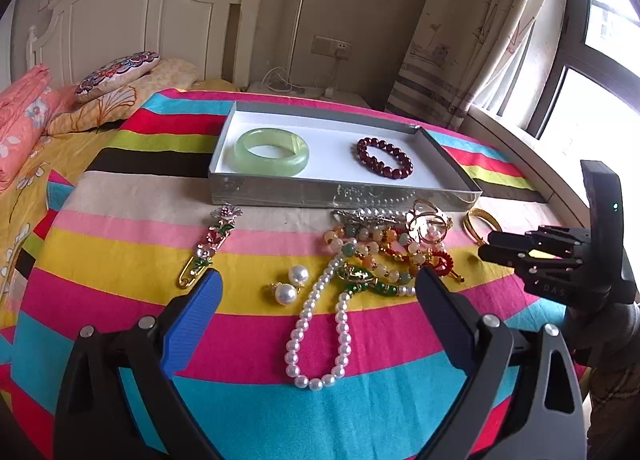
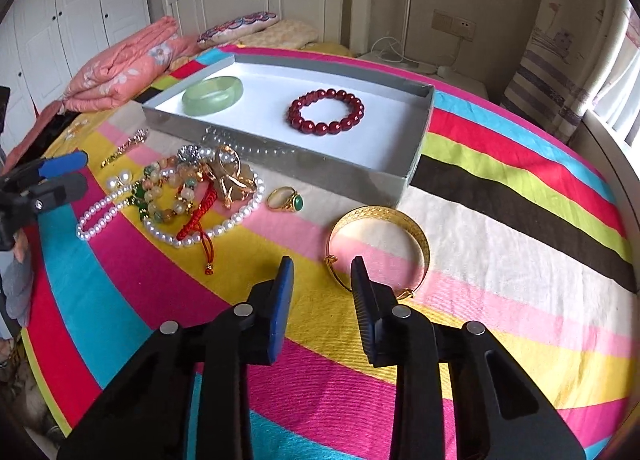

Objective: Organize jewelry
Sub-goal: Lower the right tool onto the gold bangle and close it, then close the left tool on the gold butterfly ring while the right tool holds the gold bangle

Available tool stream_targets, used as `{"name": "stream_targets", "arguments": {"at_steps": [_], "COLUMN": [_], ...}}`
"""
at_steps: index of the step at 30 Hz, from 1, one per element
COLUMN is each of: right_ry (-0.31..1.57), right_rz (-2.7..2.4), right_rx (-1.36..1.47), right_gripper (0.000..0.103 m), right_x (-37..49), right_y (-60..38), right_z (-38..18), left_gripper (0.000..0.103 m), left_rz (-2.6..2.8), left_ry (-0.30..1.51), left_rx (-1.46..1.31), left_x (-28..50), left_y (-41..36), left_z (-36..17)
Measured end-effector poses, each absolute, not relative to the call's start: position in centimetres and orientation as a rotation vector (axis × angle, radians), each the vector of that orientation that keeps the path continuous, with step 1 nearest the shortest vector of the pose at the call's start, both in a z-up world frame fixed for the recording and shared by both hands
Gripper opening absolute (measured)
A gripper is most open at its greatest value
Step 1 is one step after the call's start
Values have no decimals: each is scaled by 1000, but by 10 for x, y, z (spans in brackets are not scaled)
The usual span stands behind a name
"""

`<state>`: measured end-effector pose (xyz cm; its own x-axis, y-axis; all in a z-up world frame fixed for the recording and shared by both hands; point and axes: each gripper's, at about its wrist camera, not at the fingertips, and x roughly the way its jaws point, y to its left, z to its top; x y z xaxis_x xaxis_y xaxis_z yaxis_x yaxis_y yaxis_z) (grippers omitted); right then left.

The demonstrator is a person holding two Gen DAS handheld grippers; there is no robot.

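a: left gripper point(image 1: 318, 288) has its jaws spread wide with nothing clamped; part of the pearl necklace point(image 1: 316, 340) lies on the cloth between the fingers, untouched.

b: and the right gripper point(image 2: 322, 274)?

a: jaws narrowed to a small gap, gripping nothing. it sits just short of the gold bangle point(image 2: 380, 238), whose near edge lies just beyond the fingertips; i cannot tell whether one tip touches it.

b: where's everything relative to the grey tray point(image 2: 416, 163)?

a: inside the tray, the green jade bangle point(image 2: 213, 95) lies toward its far left end and the dark red bead bracelet point(image 2: 326, 111) near its middle, well apart. in front of the tray's near wall sits a tangled heap of bead bracelets point(image 2: 188, 187) and gold pieces. two pearl earrings point(image 1: 292, 284) and a flower brooch point(image 1: 212, 244) lie left of the heap. a gold ring with a green stone point(image 2: 286, 199) rests just beside the tray's near wall, between the heap and the gold bangle. all of it is on the striped cloth point(image 2: 500, 260).
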<state>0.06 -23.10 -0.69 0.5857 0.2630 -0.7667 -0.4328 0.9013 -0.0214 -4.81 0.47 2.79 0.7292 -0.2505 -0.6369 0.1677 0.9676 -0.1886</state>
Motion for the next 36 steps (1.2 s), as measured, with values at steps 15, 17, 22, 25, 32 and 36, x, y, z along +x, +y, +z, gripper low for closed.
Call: {"name": "stream_targets", "arguments": {"at_steps": [15,17,22,25,32,36], "right_ry": [876,895,900,893,860,852], "right_rz": [380,398,413,411,367,345], "right_rx": [-162,-94,-86,-107,-192,-149], "right_gripper": [7,7,8,8,6,5], "right_x": [-2,-5,-2,0,-8,-7], "right_y": [-230,-233,-232,-229,-218,-228], "right_z": [-8,-8,-8,-8,-9,-8], "left_gripper": [96,96,96,96,96,82], "left_rz": [-230,-232,-231,-220,-271,-300], "left_ry": [717,721,725,729,760,762], "left_rx": [-140,-142,-141,-120,150,206], "left_x": [-48,-47,-46,-45,-38,-21], "left_y": [7,7,7,3,-57,-83], "left_z": [29,29,28,28,29,33]}}
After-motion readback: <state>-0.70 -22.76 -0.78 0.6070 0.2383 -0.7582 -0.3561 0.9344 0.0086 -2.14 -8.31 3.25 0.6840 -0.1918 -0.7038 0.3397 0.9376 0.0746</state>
